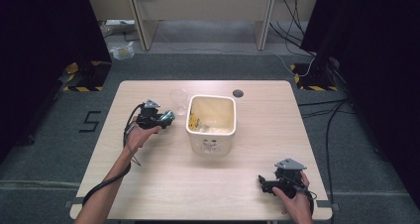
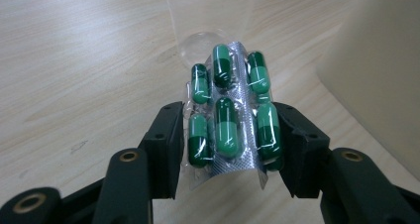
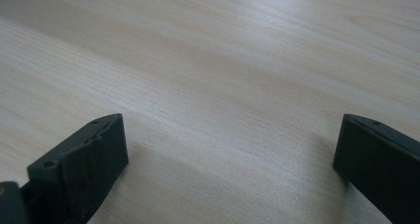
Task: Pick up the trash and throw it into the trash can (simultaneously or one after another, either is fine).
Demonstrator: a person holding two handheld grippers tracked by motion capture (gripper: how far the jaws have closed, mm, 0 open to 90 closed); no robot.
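A blister pack of green capsules (image 2: 229, 119) is bowed between the two black jaws of my left gripper (image 2: 229, 144), which is shut on it. In the high view the left gripper (image 1: 167, 118) is held above the table just left of the cream bin (image 1: 212, 133), the pack (image 1: 169, 117) showing at its tip. A clear plastic cup (image 1: 179, 100) stands beyond it, and the cup (image 2: 205, 43) is seen behind the pack. My right gripper (image 1: 261, 183) rests low near the table's front right, open, with bare wood between its jaws (image 3: 230, 149).
The wooden table (image 1: 148, 184) has a dark round hole (image 1: 237, 93) near its far edge. The bin holds some light wrappers. Cables, table legs and black stands sit on the grey floor beyond the table.
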